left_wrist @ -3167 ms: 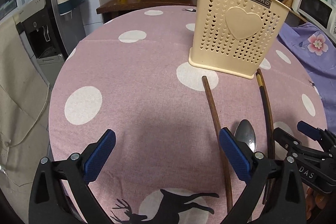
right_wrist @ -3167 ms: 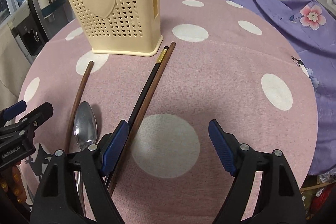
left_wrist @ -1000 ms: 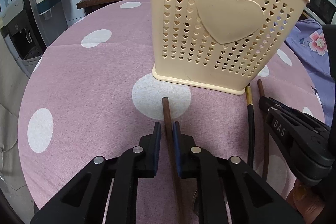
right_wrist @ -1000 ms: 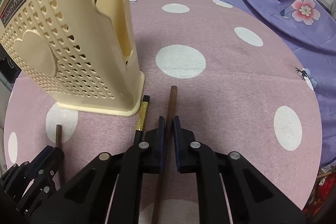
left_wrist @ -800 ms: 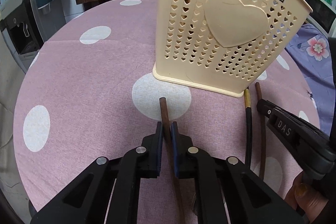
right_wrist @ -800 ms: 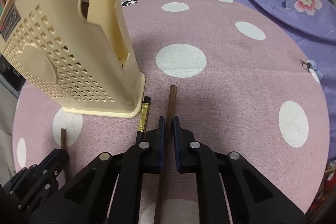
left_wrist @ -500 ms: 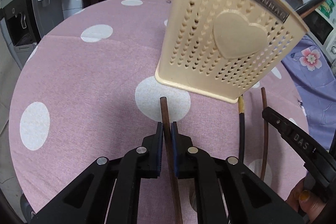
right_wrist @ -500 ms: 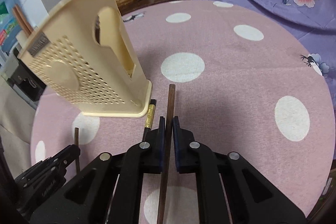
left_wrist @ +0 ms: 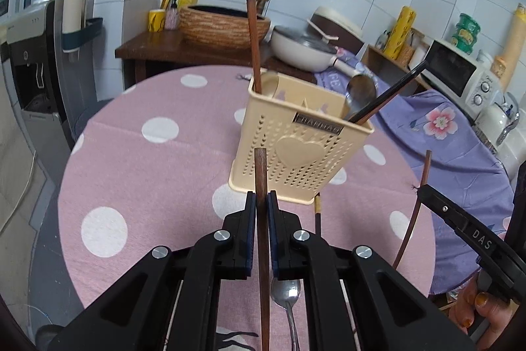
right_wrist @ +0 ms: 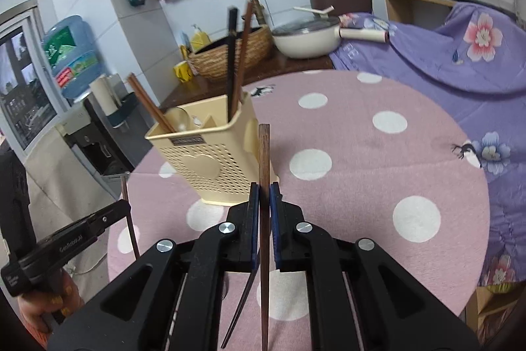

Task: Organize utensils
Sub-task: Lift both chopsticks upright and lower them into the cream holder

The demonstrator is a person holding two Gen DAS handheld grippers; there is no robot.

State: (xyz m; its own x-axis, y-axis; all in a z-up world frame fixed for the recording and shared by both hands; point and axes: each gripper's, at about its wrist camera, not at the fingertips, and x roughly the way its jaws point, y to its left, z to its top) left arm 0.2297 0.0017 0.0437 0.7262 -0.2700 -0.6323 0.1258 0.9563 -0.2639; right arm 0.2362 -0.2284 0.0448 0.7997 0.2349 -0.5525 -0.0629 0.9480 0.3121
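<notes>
Left gripper (left_wrist: 262, 204) clamped tight on 1 brown chopstick (left_wrist: 260, 173), tip poking up past the pads, lifted clear of the pink dotted tablecloth (left_wrist: 138, 173). Right gripper (right_wrist: 264, 196) likewise pinched shut on a 2nd brown chopstick (right_wrist: 264, 153), also raised off the cloth. Seen from the left wrist view, that right-hand stick (left_wrist: 415, 213) hanging in air off to the right, well apart from the left one.

Cream utensil holder (left_wrist: 296, 150) standing upright near the table's middle, ahead of both grippers, rim open at the top. Already inside: 1 brown stick upright at the left corner (left_wrist: 253, 45), a spoon bowl and 1 black stick (left_wrist: 388, 94) leaning out over the right edge. Open slots between those along the rim.

Still lying on the cloth: 1 black chopstick with a gold band (left_wrist: 317, 213), its end close to the holder's base, and 1 metal spoon (left_wrist: 286, 295) just under the left gripper.

Wide bare cloth left of the holder and to its right, out to the round table edge; purple floral cloth (right_wrist: 460, 55) beyond the right edge.
</notes>
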